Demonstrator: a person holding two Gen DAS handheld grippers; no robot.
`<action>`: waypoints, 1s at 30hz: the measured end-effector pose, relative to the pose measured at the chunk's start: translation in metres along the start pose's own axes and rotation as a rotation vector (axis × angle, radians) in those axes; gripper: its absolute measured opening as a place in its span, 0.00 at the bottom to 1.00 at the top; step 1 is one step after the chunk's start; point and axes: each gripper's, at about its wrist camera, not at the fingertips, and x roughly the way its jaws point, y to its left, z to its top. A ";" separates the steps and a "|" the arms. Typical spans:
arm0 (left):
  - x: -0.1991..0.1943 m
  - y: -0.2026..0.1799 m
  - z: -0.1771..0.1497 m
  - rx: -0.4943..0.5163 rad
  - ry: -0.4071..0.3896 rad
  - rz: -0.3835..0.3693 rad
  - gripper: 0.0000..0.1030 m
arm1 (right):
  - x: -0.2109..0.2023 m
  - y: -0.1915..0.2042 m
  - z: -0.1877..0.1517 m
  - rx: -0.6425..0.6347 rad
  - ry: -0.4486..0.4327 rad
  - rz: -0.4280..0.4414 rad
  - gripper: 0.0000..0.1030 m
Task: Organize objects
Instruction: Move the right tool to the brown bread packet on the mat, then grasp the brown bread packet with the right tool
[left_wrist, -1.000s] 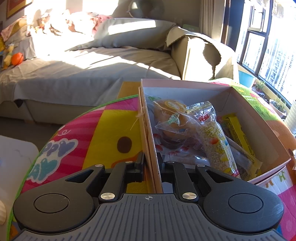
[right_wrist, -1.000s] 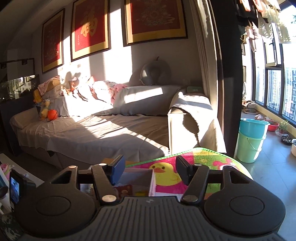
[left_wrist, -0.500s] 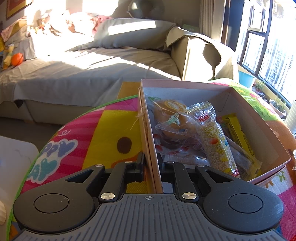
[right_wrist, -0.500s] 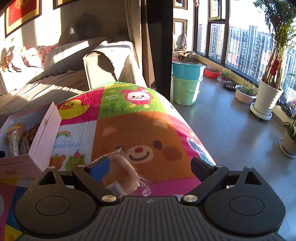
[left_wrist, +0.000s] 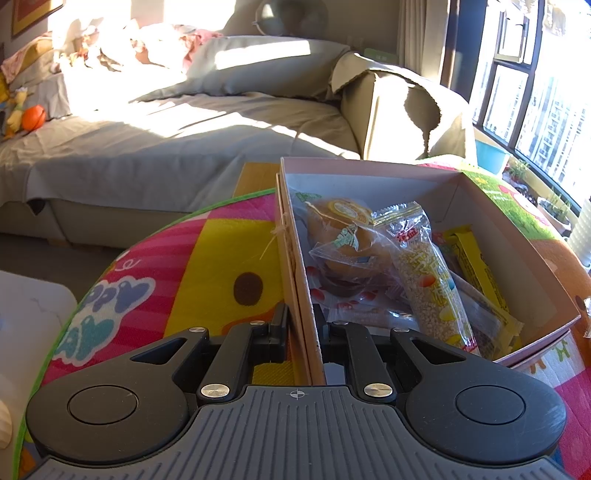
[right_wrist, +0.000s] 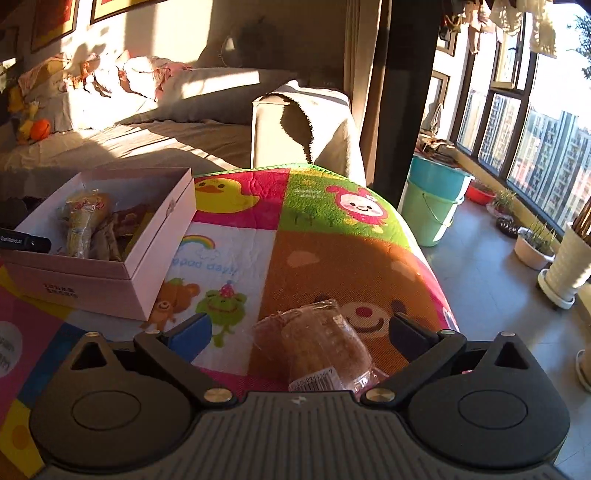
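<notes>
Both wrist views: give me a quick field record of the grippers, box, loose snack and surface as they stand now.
left gripper: shut on the near wall of the pink box
right gripper: open, jaws either side of the wrapped bread, not gripping it
box contents: wrapped bun, puffed-grain bar, yellow packets
wrapped bread: lies on the cartoon mat, outside the box
box position: on the mat, to the left of the bread in the right wrist view
</notes>
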 end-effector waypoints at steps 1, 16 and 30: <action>0.000 0.000 0.000 0.000 0.000 0.000 0.14 | 0.006 0.000 0.002 -0.013 0.006 -0.004 0.99; -0.001 -0.001 0.000 -0.006 -0.001 -0.007 0.14 | 0.006 -0.004 -0.011 0.053 0.142 0.074 0.52; -0.001 0.001 0.000 -0.009 -0.002 -0.007 0.14 | -0.079 0.062 0.090 0.017 -0.179 0.375 0.52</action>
